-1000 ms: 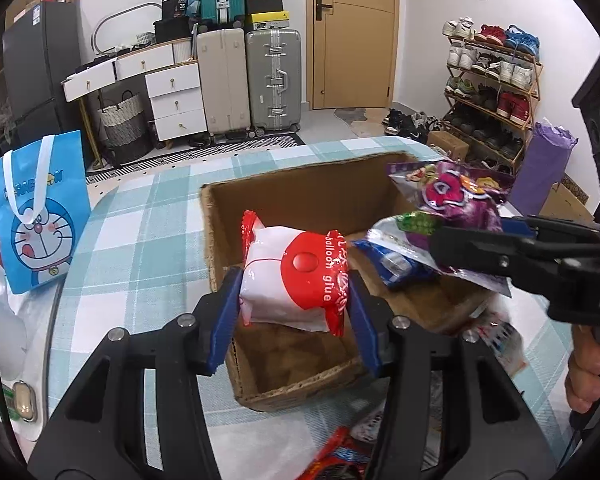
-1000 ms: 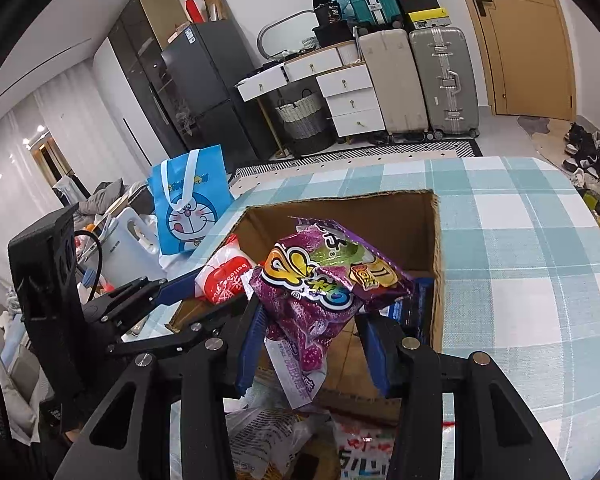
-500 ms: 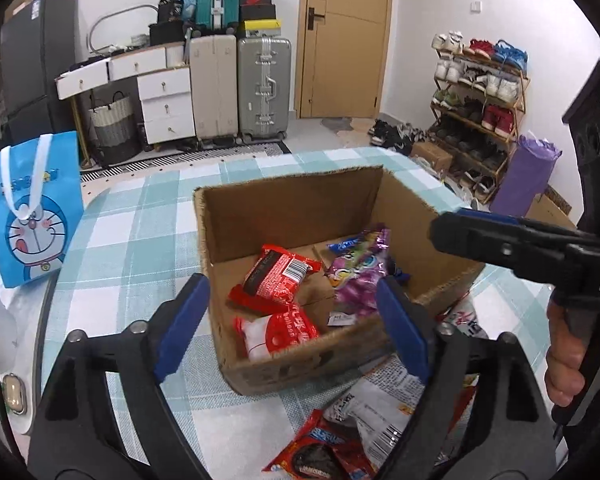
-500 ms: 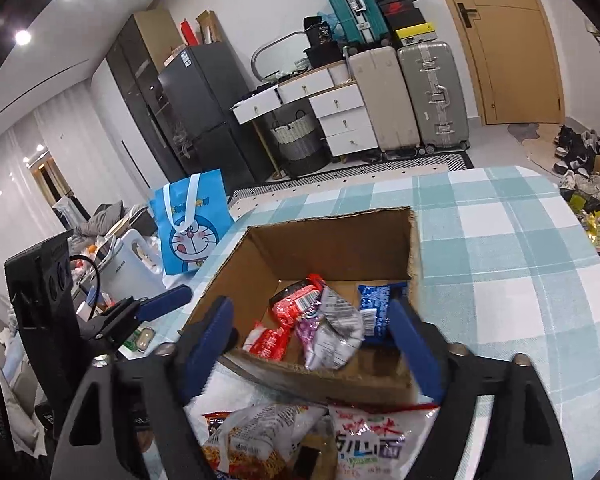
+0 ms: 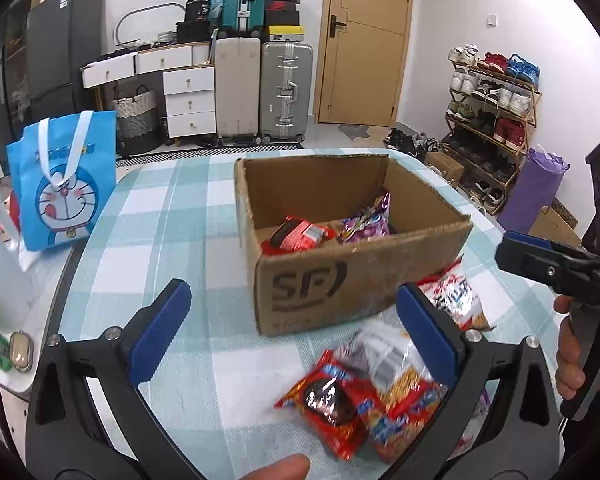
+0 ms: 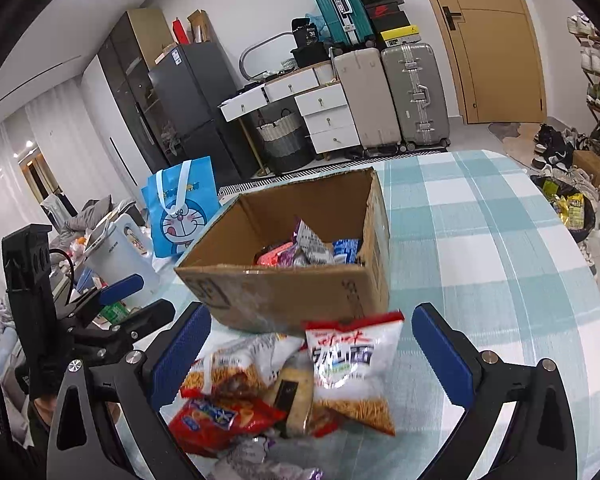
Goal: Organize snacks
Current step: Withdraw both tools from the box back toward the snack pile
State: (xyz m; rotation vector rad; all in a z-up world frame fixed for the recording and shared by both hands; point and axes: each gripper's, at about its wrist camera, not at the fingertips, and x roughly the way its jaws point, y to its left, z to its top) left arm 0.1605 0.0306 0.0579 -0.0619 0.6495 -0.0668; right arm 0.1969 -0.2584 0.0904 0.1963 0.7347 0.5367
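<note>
An open cardboard box (image 5: 360,280) (image 6: 284,292) stands on the checked table. Inside it lie a red packet (image 5: 300,236), a purple packet (image 5: 368,224) and a blue packet (image 6: 346,250). My left gripper (image 5: 290,304) hangs on the near side of the box, jaws opening wide, holding nothing. My right gripper (image 6: 312,320) is also opening and empty, above a loose pile of snacks in front of the box: a white packet (image 6: 352,364) and a red packet (image 6: 220,420) (image 5: 332,404). At the right edge of the left wrist view, my right gripper's finger (image 5: 528,254) shows.
A blue cartoon bag (image 5: 64,184) stands at the table's left side, with a white kettle (image 6: 116,256) beside it. The checked tablecloth (image 5: 160,220) is bare left of the box. Past the table's right edge a bin (image 6: 572,208) sits on the floor.
Both grippers let go of their packets, which now lie in the box. Both sets of jaws opened wide and drew back to the near side of the box, over the loose pile.
</note>
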